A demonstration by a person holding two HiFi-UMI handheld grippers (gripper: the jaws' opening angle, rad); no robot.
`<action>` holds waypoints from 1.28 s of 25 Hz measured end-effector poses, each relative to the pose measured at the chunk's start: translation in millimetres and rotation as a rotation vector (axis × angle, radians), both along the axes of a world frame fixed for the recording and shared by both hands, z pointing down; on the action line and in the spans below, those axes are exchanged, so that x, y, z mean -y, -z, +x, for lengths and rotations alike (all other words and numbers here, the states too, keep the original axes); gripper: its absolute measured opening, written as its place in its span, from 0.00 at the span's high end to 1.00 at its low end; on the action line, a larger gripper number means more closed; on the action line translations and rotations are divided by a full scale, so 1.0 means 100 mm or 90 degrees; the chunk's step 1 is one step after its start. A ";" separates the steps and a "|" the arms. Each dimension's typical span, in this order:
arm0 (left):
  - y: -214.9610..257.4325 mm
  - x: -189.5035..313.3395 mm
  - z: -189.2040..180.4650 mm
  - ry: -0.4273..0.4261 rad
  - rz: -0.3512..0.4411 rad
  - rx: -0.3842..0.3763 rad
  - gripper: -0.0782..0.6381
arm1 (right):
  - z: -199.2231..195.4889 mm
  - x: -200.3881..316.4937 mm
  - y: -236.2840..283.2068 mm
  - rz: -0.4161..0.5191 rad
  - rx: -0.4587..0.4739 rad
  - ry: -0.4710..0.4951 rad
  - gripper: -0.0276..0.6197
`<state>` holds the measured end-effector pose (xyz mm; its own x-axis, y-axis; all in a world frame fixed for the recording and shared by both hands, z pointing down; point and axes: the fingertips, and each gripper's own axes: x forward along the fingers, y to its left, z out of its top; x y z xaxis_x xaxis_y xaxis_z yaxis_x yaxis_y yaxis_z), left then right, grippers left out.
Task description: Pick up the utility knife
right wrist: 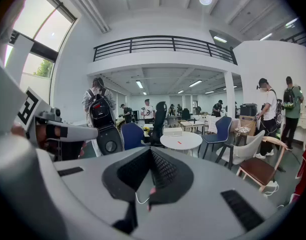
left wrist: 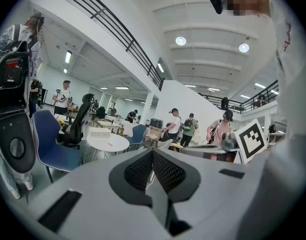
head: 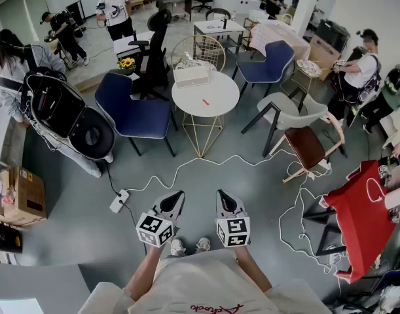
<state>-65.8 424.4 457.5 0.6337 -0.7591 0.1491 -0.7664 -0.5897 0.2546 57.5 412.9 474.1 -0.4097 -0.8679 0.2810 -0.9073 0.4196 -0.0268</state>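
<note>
The utility knife (head: 205,101) is a small, slim orange-red thing lying flat on a round white table (head: 222,104), well apart from everything else there. In the head view it sits just toward 6 o'clock from the tabletop's middle, with a white box (head: 191,76) at its 11 o'clock. Its length runs slightly slanted, roughly from 8 to 2 o'clock. It is too small to tell blade or handle details. Nothing touches it.

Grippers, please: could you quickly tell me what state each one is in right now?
Left gripper: closed, holding nothing.
Right gripper: closed, holding nothing.
</note>
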 end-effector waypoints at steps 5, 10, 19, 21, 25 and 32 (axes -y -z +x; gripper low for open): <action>0.01 0.00 0.09 -0.006 0.005 0.003 0.87 | 0.08 -0.03 -0.03 -0.001 -0.001 0.001 0.93; 0.02 -0.01 0.21 -0.007 0.006 0.004 0.87 | 0.18 -0.05 -0.01 0.003 0.023 0.005 0.93; 0.00 -0.02 0.41 0.000 0.007 0.014 0.87 | 0.35 0.02 0.01 0.015 0.039 0.023 0.93; -0.01 -0.02 0.45 0.003 0.010 0.017 0.87 | 0.39 0.04 0.00 0.018 0.037 0.024 0.93; -0.02 -0.02 0.53 0.007 0.012 0.023 0.87 | 0.47 0.07 0.00 0.022 0.041 0.025 0.93; -0.01 0.03 0.59 0.019 0.021 0.024 0.87 | 0.54 0.13 0.01 0.030 0.041 0.036 0.93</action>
